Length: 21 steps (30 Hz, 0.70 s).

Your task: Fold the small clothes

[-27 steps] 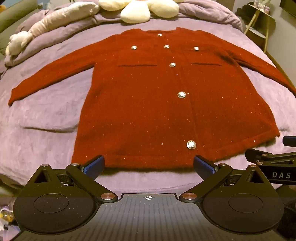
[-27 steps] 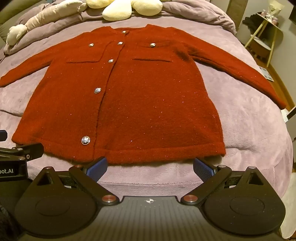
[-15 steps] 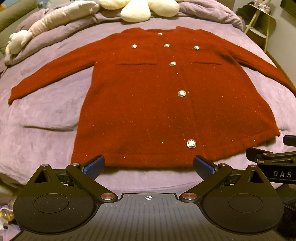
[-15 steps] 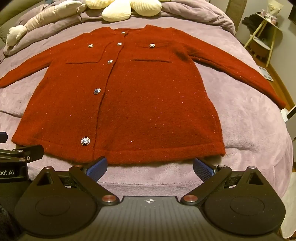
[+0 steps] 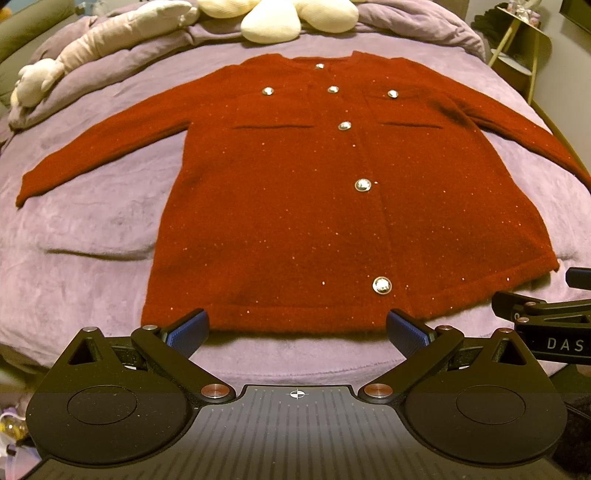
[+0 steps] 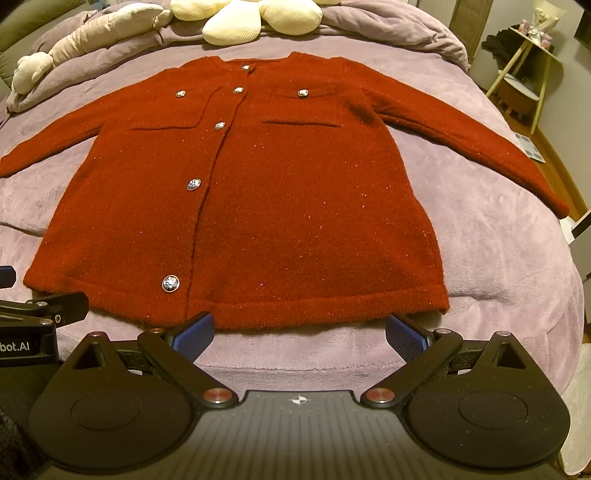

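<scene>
A red cardigan lies spread flat and face up on the bed, buttoned down the front, both sleeves stretched out toward the bed's side edges and its collar toward the pillows at the head. Its hem runs along the near edge of the bed, right in front of the person holding the tools.

The left claw hangs just short of that hem, jaws spread wide with nothing between them. The right claw hangs the same way beside it, also spread wide and empty, nearer the hem's right corner. Both tilt steeply down at the cloth, and neither seems to touch it.

To my eye no fold has been made yet: the garment is laid out and smoothed, and the folding proper is about to begin. The next move would probably call for each claw to reach well out from here, take a sleeve or a side edge, pinch the thick knit cleanly and carry it inward over the body. The fluffy cover beneath could easily get caught in the pinch too.
</scene>
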Available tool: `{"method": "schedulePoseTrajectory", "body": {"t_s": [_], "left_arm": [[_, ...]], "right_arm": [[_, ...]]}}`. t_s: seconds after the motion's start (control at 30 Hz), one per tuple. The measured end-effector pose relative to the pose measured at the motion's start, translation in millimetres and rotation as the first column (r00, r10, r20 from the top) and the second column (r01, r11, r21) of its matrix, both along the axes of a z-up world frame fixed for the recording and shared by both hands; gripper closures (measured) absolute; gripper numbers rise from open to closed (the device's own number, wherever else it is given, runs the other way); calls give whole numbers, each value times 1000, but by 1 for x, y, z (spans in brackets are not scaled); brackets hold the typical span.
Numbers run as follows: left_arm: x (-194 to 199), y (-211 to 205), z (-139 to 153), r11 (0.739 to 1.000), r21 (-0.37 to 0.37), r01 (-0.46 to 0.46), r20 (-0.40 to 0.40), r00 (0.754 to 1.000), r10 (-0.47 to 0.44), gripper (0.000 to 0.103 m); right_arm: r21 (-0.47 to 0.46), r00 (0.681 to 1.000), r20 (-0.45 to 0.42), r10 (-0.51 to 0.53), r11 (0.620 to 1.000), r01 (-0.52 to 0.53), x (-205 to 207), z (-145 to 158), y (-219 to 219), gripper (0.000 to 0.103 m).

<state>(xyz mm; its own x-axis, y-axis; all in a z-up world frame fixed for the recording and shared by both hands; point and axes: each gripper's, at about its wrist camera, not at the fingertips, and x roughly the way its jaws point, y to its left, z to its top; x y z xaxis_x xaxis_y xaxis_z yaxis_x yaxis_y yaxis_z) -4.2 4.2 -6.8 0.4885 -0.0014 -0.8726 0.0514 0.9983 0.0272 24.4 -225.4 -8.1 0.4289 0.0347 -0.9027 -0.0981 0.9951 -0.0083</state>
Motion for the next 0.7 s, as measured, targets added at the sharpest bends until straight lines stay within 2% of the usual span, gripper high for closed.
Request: {"method": "schedulePoseTrajectory", "body": {"t_s": [0.7], "left_arm": [[0,-3,-2,1000,3,3,-5,1000,-3,0]], "right_arm": [[7,1000,5,-8,1000,8,-2,1,-3,4]]}}
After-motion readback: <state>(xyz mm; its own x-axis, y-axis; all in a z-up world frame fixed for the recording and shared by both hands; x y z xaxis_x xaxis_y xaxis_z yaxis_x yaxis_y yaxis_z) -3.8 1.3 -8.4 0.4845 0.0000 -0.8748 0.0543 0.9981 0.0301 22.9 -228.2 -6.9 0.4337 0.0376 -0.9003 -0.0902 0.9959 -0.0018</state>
